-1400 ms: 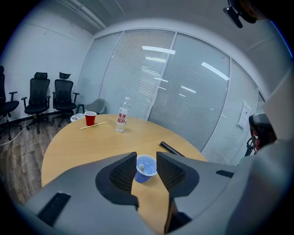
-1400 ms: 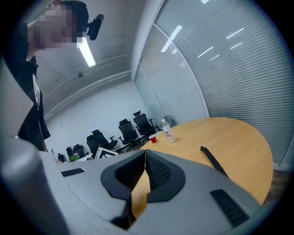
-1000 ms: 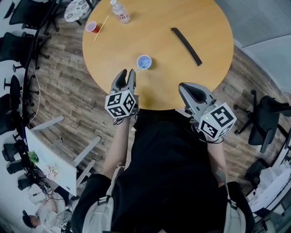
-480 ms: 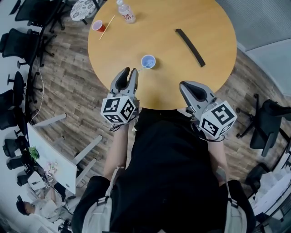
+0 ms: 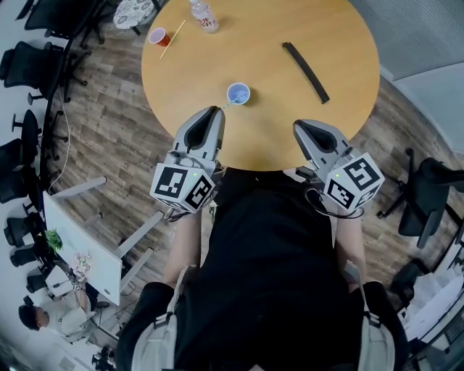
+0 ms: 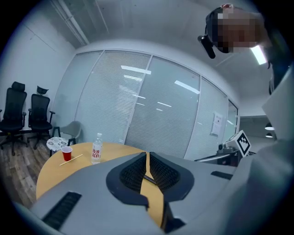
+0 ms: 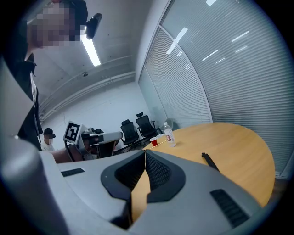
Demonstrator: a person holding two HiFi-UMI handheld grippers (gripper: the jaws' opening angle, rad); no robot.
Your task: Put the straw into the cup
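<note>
**At the round table, both grippers are hanging empty**

From the head view, we are looking down on the wooden table [image 5: 261, 130] and holding both grippers over its near edge. The left gripper [image 5: 214, 110] is pointing toward the blue cup [image 5: 238, 93], just short of it. Its jaws have just been closing and are now lying together with nothing between them. The right gripper [image 5: 299, 124] is hovering apart from it to the right, its jaws together too. The straw [image 5: 172, 40] is lying flat at the far left of the table, just beside the red cup [image 5: 158, 36] and well apart from both grippers. A water bottle [image 5: 204, 16] is standing near them, and a black strip [image 5: 305, 72] is lying toward the right.

In the left gripper view, we are seeing the left gripper [image 6: 147, 153] with its tips meeting and only tabletop showing in the narrow slit behind them. The red cup [image 6: 67, 153], straw [image 6: 71, 159] and bottle [image 6: 97, 149] are sitting far off at the left.

In the right gripper view, the right gripper [image 7: 145, 151] is likewise pinching nothing, tips touching. Beyond it, the red cup [image 7: 153, 142], straw [image 7: 157, 144] and bottle [image 7: 169, 135] are showing small at the table's far side, with the black strip [image 7: 210, 161] nearer.
</note>
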